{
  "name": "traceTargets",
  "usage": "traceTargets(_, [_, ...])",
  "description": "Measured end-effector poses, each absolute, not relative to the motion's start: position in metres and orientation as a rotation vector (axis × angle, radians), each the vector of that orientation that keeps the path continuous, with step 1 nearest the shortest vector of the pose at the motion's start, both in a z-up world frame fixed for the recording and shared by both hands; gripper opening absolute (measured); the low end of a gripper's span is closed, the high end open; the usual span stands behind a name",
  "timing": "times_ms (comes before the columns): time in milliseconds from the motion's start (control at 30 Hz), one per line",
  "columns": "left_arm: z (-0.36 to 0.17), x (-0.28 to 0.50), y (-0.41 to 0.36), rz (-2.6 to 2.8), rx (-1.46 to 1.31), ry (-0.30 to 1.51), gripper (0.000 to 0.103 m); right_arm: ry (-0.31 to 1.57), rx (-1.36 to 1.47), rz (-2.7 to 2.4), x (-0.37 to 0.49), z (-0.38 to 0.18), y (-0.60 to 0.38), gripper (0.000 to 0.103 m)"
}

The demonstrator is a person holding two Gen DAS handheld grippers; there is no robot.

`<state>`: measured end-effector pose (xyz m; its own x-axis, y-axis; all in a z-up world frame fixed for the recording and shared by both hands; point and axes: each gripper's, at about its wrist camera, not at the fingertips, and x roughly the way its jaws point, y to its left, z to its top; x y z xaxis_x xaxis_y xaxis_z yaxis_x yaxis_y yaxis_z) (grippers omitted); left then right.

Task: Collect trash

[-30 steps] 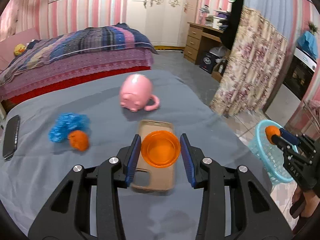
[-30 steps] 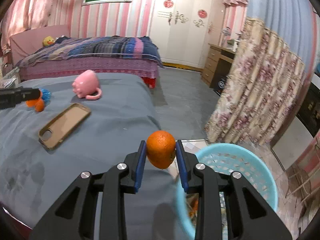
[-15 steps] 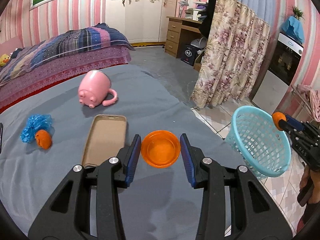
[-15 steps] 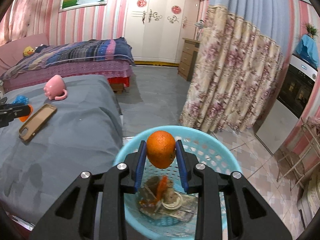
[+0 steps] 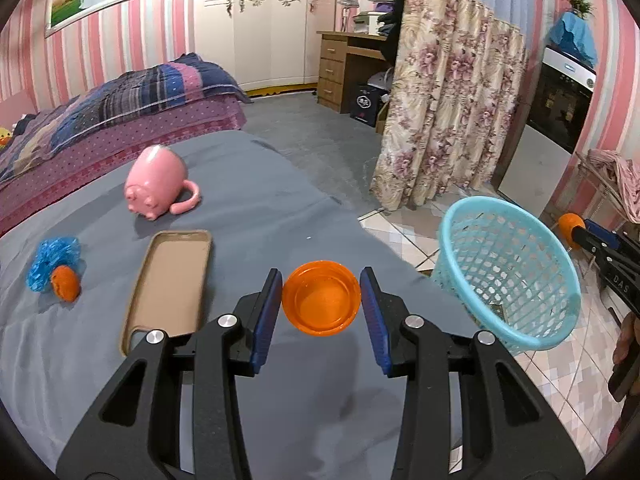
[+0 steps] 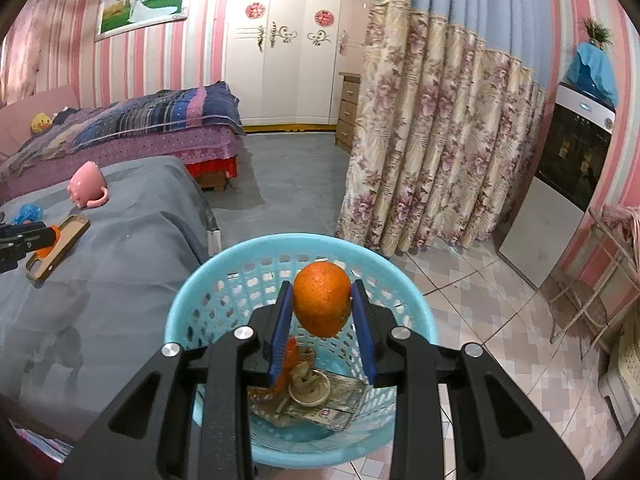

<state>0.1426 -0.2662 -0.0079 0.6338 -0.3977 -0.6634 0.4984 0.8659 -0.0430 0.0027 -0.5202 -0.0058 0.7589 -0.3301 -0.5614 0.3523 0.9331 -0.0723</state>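
Observation:
My left gripper (image 5: 321, 305) is shut on an orange plastic cup (image 5: 320, 303) and holds it above the grey table (image 5: 260, 208), near its right edge. My right gripper (image 6: 322, 305) is shut on an orange (image 6: 322, 299) and holds it over the light blue basket (image 6: 256, 264) on the floor. The basket also shows in the left wrist view (image 5: 504, 268), right of the table. Scraps and peel (image 6: 308, 388) lie in its bottom. A blue crumpled wrapper (image 5: 54, 258) and a small orange piece (image 5: 66, 289) lie at the table's left.
A pink pig mug (image 5: 156, 184) lies on its side at the table's far part. A tan phone case (image 5: 170, 276) lies left of my left gripper. A floral curtain (image 6: 432, 152) hangs behind the basket. A bed (image 5: 120, 116) stands beyond the table.
My left gripper has carried the orange cup rightward off the phone case toward the table's right edge. My right gripper has moved the orange from the table edge to over the basket.

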Motion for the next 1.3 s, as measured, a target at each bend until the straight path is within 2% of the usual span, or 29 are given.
traceTargets(367, [-0.006, 0.134, -0.332, -0.615, 0.177, 0.698, 0.039, 0.575, 0.076, -0.459, -0.027, -0.002, -0.559, 0.030])
traceTargets(967, [-0.035, 0.115, -0.451, -0.798, 0.267, 0.682, 0.040, 0.592, 0.168, -0.520, -0.047, -0.038, -0.601, 0.030])
traceTargets(1033, [-0.031, 0.118, -0.455, -0.789, 0.271, 0.670, 0.047, 0.590, 0.172, -0.524, -0.048, -0.038, -0.603, 0.030])
traceTargets(1100, [-0.027, 0.123, -0.454, -0.772, 0.253, 0.662, 0.070, 0.587, 0.176, -0.528, -0.050, -0.038, -0.604, 0.030])
traceTargets(1167, [-0.020, 0.128, -0.448, -0.748, 0.233, 0.647, 0.073, 0.589, 0.177, -0.527, -0.050, -0.039, -0.604, 0.030])
traceTargets(1300, [-0.013, 0.136, -0.430, -0.682, 0.230, 0.637, 0.086, 0.596, 0.176, -0.519, -0.047, -0.041, -0.599, 0.030])
